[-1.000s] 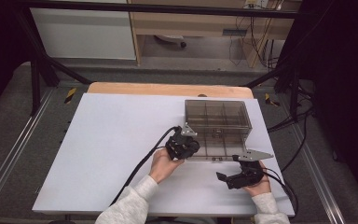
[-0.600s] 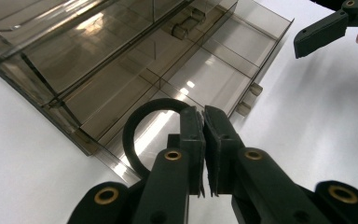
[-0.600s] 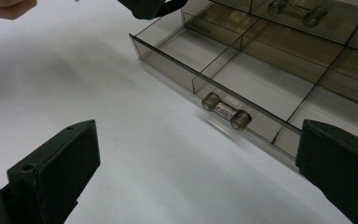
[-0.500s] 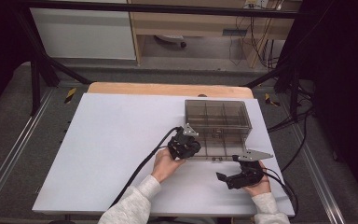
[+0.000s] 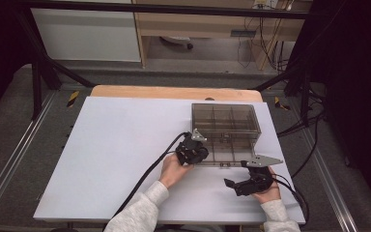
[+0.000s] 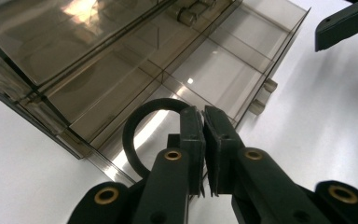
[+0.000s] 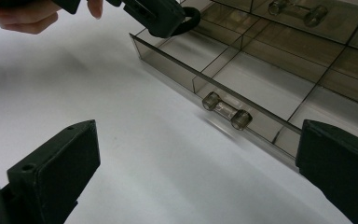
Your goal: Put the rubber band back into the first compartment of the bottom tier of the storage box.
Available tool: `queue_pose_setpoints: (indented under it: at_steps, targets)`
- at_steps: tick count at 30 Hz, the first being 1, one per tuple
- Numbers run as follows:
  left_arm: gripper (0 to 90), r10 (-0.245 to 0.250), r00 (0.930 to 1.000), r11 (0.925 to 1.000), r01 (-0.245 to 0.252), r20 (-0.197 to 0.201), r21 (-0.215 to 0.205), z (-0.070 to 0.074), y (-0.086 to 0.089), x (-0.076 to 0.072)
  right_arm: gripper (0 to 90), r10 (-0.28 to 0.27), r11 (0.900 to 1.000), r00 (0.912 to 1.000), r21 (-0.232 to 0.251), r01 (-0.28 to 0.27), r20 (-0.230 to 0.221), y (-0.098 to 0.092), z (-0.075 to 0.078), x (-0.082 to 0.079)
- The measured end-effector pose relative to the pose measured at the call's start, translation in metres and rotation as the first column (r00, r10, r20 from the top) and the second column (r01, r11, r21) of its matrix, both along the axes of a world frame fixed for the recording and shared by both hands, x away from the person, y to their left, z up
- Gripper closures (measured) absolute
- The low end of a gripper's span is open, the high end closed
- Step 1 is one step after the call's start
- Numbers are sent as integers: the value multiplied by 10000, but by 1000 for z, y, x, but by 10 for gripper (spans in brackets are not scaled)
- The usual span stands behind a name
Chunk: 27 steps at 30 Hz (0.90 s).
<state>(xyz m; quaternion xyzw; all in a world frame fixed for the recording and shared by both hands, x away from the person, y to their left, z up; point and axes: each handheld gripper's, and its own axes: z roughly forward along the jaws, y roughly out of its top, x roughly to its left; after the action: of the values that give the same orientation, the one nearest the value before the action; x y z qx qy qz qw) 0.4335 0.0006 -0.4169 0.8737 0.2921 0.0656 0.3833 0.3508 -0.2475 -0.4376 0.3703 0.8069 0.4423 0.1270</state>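
From high up, a big white table top (image 5: 125,154) sits on a wooden board (image 5: 174,92), with grey floor around it and metal rails (image 5: 9,169) along the sides. At the back of the room are a white cupboard (image 5: 87,34) and a wooden shelf (image 5: 207,24) with wires hanging near it. A see-through brown box (image 5: 227,126) with little rooms inside stands on the right part of the table, and its low drawer is pulled out toward the person. The left gripper (image 5: 192,151) is at the drawer's front left corner, and the right gripper (image 5: 236,186) rests on the table just in front of the box. In the left gripper view, the claw (image 6: 204,140) is pressed together on a black ring (image 6: 140,135), which hangs over the drawer's corner room; it may be touching the bottom, but that is hard to see. In the right gripper view, the claw (image 7: 196,168) is spread wide with nothing in it, above bare white table, and looks at the drawer's clear handle (image 7: 227,112).
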Motion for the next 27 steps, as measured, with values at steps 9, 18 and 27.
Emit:
queue_pose_setpoints:
  at_steps: [9, 18, 27]
  targets:
    - [853, 58, 10000, 9999, -58, -61, 104, -4, -1, 2, 4, 1, 10000, 10000, -28, -1, -3, 0, 0, 0]
    - [853, 67, 9998, 9996, -61, -209, 283, -10, -2, 4, 4, 0, 10000, 10000, -26, 0, -9, 0, 0, 0]
    - [835, 123, 9995, 9994, -114, -278, 340, -12, -2, 4, 4, 0, 10000, 10000, -16, 0, -11, 0, 0, 0]
